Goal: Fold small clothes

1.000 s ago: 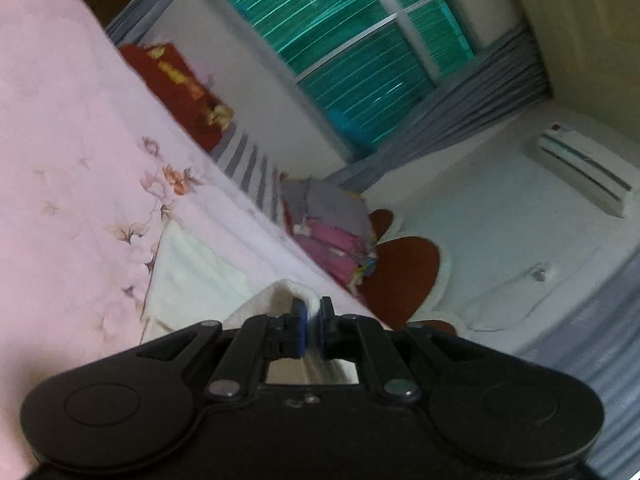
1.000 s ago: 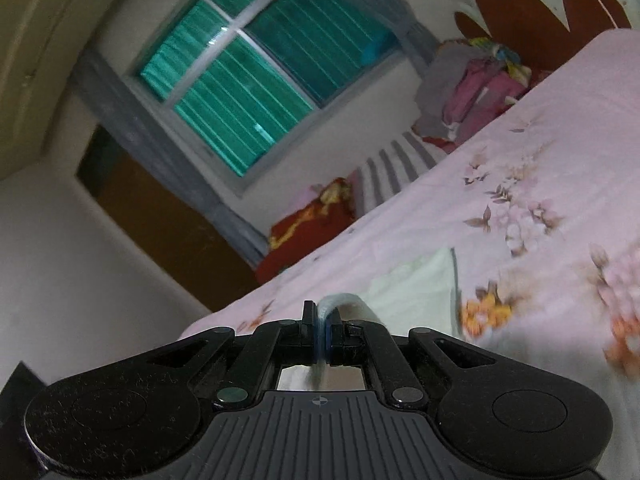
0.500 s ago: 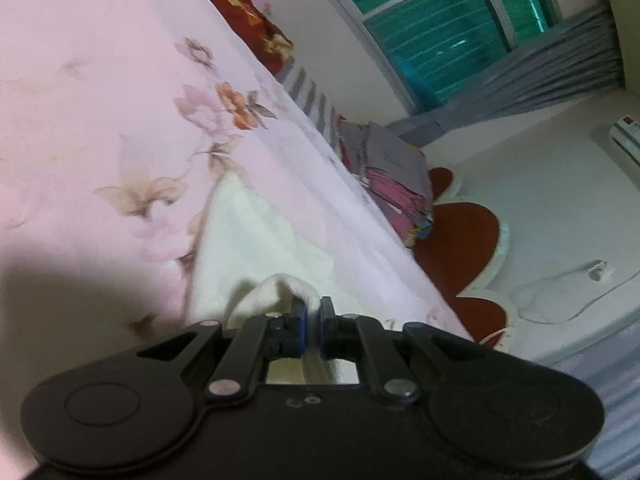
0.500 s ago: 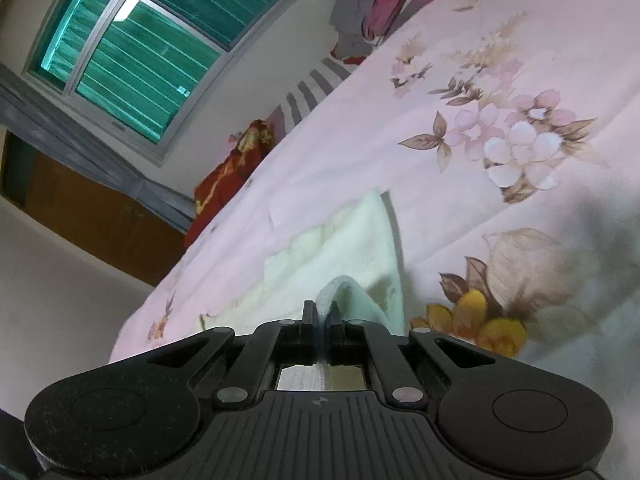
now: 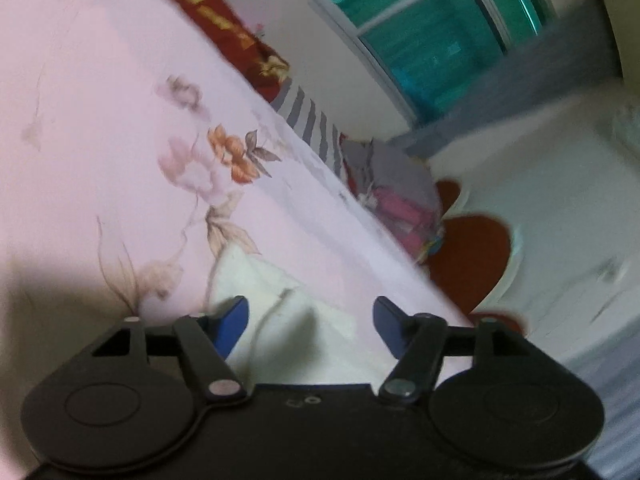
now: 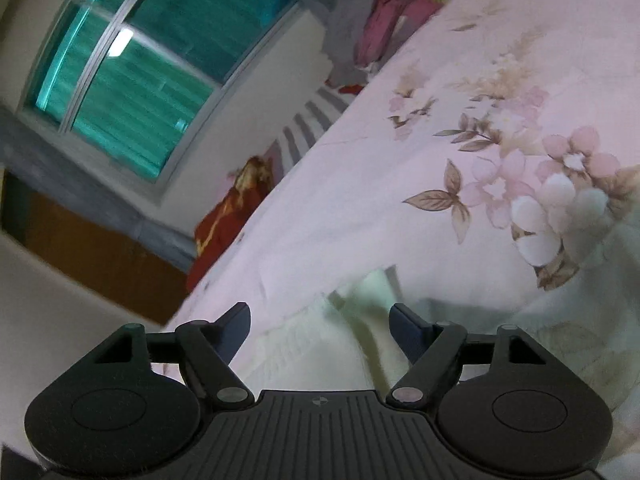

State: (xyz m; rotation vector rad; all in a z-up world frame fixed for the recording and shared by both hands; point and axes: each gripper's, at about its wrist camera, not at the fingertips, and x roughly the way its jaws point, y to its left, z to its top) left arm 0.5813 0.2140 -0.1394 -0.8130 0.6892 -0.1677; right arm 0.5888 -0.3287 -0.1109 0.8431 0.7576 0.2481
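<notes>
A small cream-white cloth (image 5: 288, 312) lies folded on the pink flowered bedsheet (image 5: 100, 128). My left gripper (image 5: 310, 314) hovers low over it, its jaws opening, the cloth lying between the blue pads without being pressed. In the right wrist view the same cloth (image 6: 320, 344) lies under my right gripper (image 6: 320, 320), whose jaws are also opening and free of the fabric. A raised fold of cloth stands between the fingers in both views.
A pile of grey and pink clothes (image 5: 396, 196) sits at the head of the bed beside a red and white headboard (image 5: 472, 256). A red patterned pillow (image 6: 228, 220) and a striped one (image 5: 312, 120) lie by the wall under the green window (image 6: 152, 64).
Both grippers came down to the bed holding the cloth's edge, then let go. Their jaws now stand apart and the cloth rests on the sheet.
</notes>
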